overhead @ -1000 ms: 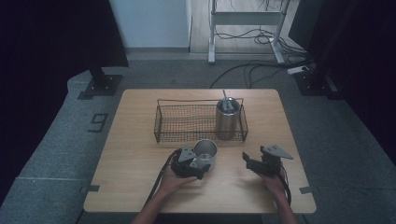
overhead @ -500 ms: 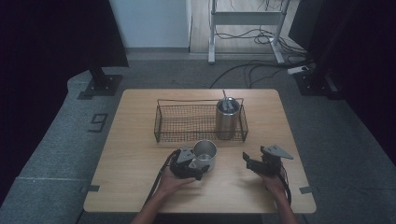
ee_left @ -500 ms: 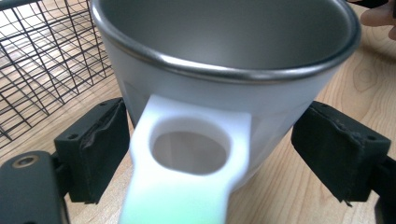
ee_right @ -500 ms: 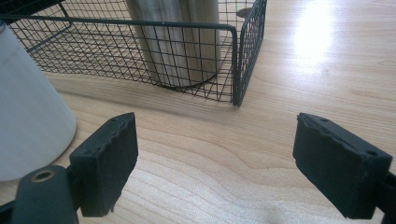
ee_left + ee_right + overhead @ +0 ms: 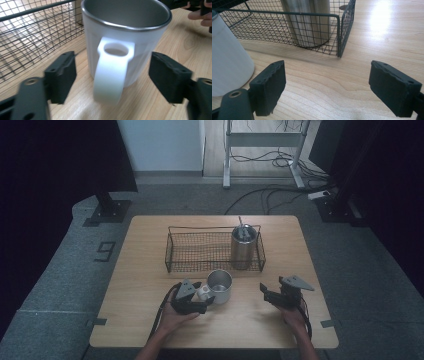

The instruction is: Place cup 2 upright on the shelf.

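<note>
The tabletop (image 5: 150,320) carries a wire basket (image 5: 200,251) toward its far edge, roughly centred between the left and right edges. A metal canister (image 5: 243,249) stands upright in the basket's right end. A mug (image 5: 219,286) stands on the tabletop just before the basket's near wall, left of the canister. The left tongs (image 5: 205,301) lie just left of the mug, its handle (image 5: 112,72) between their jaws, untouched. The right tongs (image 5: 265,293) lie well apart to the mug's right, toward the near right corner.

A lab-like recording room: black curtains (image 5: 60,155), loose floor cables (image 5: 270,195), a bare wooden table (image 5: 150,320).
</note>
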